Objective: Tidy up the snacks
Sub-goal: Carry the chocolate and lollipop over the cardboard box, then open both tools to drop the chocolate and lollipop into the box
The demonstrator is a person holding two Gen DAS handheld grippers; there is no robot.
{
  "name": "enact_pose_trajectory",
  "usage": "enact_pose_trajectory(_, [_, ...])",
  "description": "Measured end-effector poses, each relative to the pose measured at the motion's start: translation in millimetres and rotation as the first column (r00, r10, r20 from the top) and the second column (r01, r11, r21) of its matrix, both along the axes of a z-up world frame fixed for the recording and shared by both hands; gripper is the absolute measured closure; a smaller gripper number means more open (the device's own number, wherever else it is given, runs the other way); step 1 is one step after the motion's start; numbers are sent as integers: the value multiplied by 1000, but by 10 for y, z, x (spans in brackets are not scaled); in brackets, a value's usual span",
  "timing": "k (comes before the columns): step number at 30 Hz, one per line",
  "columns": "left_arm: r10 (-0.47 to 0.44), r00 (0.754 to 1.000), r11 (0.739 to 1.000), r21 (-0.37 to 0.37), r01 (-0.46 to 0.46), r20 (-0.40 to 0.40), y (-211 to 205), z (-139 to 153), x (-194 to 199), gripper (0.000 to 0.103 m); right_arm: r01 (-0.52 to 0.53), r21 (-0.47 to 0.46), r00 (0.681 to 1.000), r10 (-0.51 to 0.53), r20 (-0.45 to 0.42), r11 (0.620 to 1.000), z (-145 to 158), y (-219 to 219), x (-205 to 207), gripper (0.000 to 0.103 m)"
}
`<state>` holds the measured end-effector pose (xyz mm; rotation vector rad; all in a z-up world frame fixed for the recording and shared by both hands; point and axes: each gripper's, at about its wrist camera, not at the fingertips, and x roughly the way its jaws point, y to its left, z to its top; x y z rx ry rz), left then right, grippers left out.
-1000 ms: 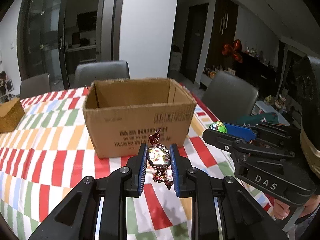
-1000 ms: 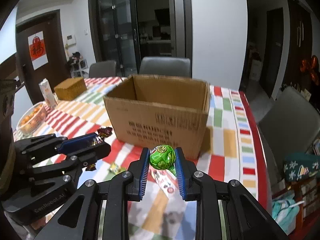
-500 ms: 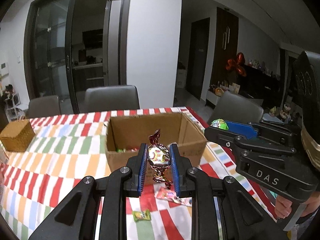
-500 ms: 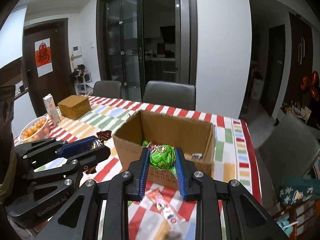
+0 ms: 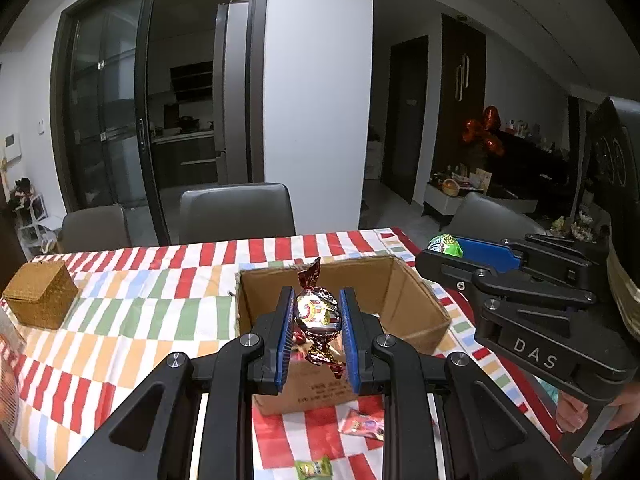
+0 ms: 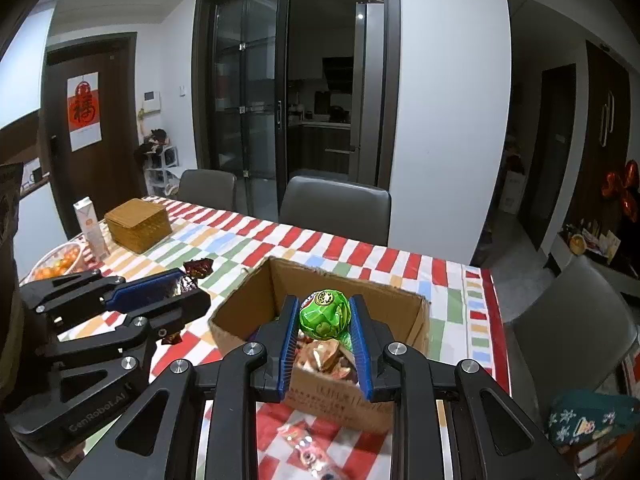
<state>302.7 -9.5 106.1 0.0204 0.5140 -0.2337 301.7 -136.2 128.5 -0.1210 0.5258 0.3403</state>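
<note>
My left hand-held gripper [image 5: 316,314] pinches a foil candy [image 5: 317,312]; my right hand-held gripper [image 6: 325,318] clamps a green ball [image 6: 326,314], both above the box [image 6: 384,304].

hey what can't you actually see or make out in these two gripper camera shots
- Cardboard box contents: left wrist view, hidden by the foil candy and left gripper.
- Box print: right wrist view, too small to read.
- Snack packet: right wrist view, blurred, partly behind the right gripper.
</note>
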Motion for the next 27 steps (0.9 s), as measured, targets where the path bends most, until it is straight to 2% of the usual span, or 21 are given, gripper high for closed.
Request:
enact_pose_trajectory(9, [2,999,1000,24,-1,-36,-29,-54,469,80,8,-24,1000,-9,-22,1000,-19,35,408,76])
enact_pose_trajectory(17, [7,997,998,64,-2,-78,-123,-165,832,80,16,-25,997,-18,-74,1000,-186,30,763,76])
enact_pose_trajectory(18, [9,997,998,68,-3,-81,-124,-172,852,78,18,-26,997,-20,-76,1000,-216,36,797,76])
enact_pose_trajectory(19, [18,996,997,79,-11,-87,-138,-189,874,66,25,-26,997,-26,-72,999,-230,33,813,76])
enact_pose_trajectory(20, [29,996,997,80,-22,-87,-145,-197,865,60,34,-21,997,-35,-69,999,-240,31,819,68])
enact_pose_trajectory(21, [36,996,997,77,-29,-84,-138,-195,837,60,45,-16,996,-46,-74,999,-251,17,830,57])
enact_pose_trajectory(22, [34,996,997,74,-28,-83,-134,-196,811,60,66,-12,995,-67,-71,998,-256,-7,823,54])
enact_pose_trajectory(25, [48,996,996,84,-42,-74,-107,-199,704,54,74,-22,996,-75,-51,997,-255,-46,751,54])
enact_pose_trajectory(27, [54,996,995,90,-48,-66,-95,-184,607,54,74,-24,996,-75,-46,997,-247,-64,688,53])
